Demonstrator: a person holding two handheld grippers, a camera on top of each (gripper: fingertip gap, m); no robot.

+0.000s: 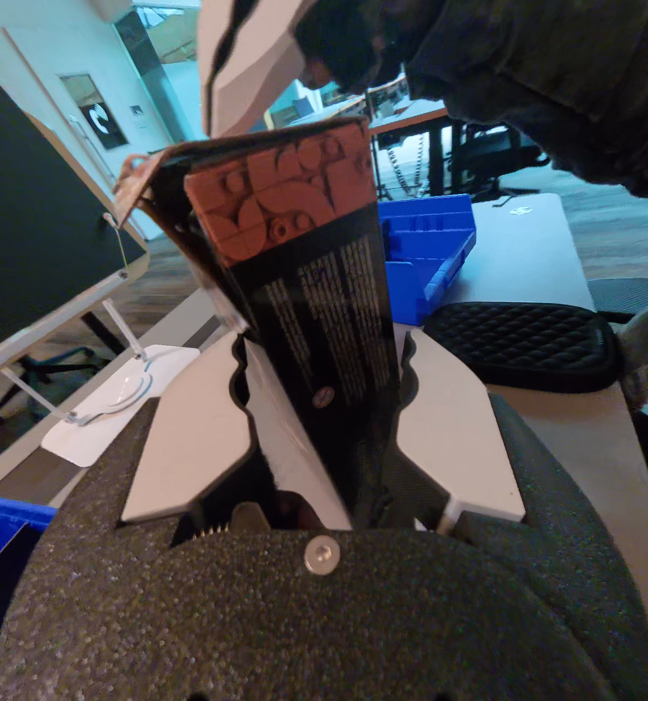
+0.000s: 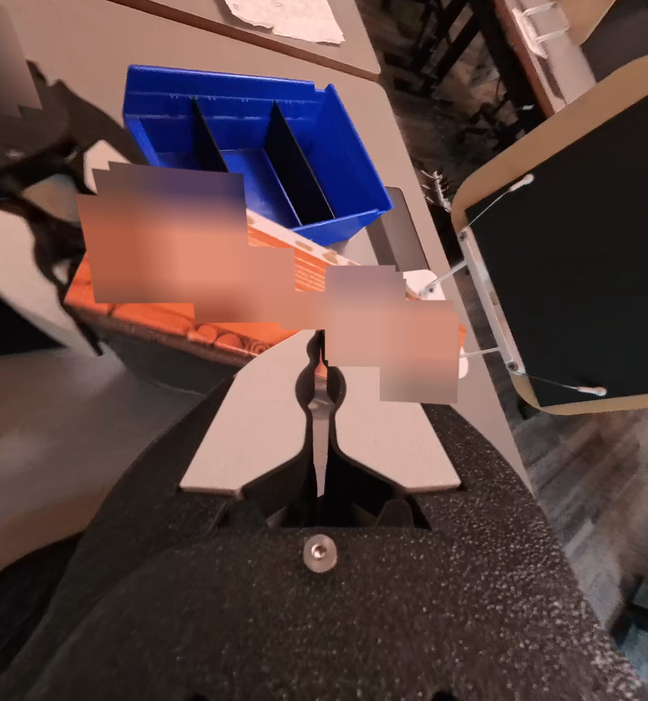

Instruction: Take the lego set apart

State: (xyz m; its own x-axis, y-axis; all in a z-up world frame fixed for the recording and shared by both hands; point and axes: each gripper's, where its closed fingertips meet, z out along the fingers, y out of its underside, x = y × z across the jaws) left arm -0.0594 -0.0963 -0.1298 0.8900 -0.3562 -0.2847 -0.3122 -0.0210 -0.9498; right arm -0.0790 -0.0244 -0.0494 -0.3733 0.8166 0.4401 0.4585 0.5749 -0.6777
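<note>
An open office with desks and a wood-look floor lies behind a pale table point(image 1: 580, 436), where a blue divided bin point(image 1: 428, 258) sits just beyond the left gripper point(image 1: 322, 341) and a black quilted pad point(image 1: 520, 341) lies to its right. That gripper is clamped across the narrow black side of the lego set box point(image 1: 315, 246), which stands up between its white fingers point(image 1: 201, 417) and leans slightly to the left. At the top of the box an opened flap point(image 1: 136, 186) sticks out to the left, and the right gripper point(image 1: 246, 57) hovers above it.

In the right wrist view the right gripper point(image 2: 320, 337) is pinched nearly closed on a thin pale edge — probably the box flap, though blurred patches hide the contact. The blue divided bin point(image 2: 239, 151) lies ahead of it, beyond the orange face of the lego set box point(image 2: 148, 315).

The main risk is a tear: cardboard pulled hard against a firm clamp may rip at the fold. The box could also twist out of the left grip, since only its lower end is held — and any loose contents could then spill past the bin. A clear stand point(image 1: 121, 379) to the left could be knocked.
</note>
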